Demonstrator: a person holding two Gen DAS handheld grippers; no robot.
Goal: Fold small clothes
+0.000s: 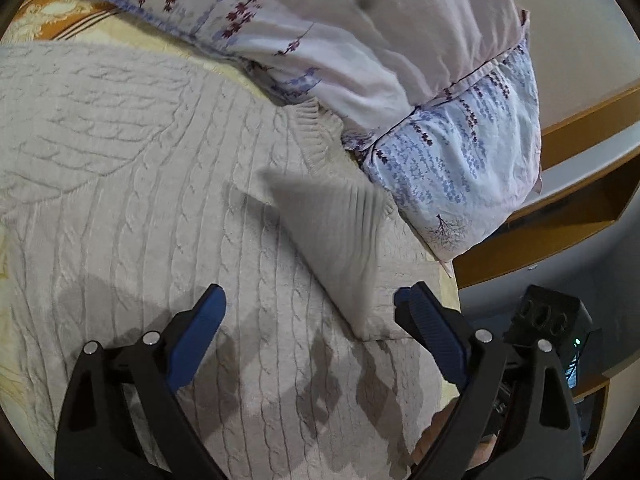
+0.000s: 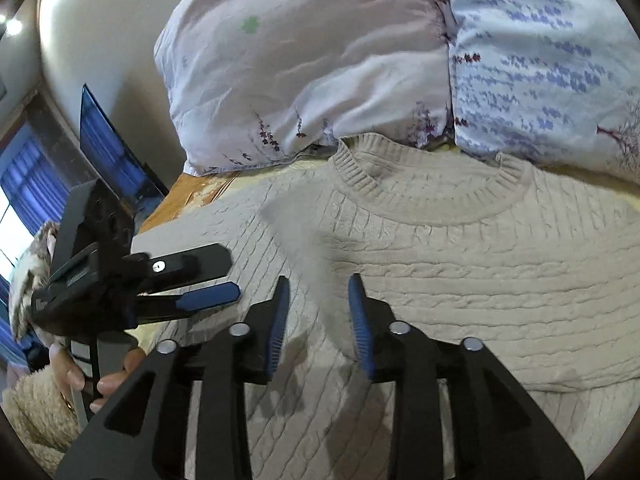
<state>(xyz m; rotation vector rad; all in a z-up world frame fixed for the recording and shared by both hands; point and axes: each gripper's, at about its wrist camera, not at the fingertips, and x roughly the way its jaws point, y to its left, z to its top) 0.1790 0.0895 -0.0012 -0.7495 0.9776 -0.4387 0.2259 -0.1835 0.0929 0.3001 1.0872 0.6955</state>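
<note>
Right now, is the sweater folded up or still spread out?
Mostly spread out. The cream sweater lies flat on the bed, collar showing. Only one sleeve is folded across its front.

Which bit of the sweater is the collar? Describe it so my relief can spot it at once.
Find the floral pillows at the bed's head. The cream sweater lies just below them, and the collar is its edge nearest the pillows: a curved ribbed band, unlike the cable-knit body.
</note>
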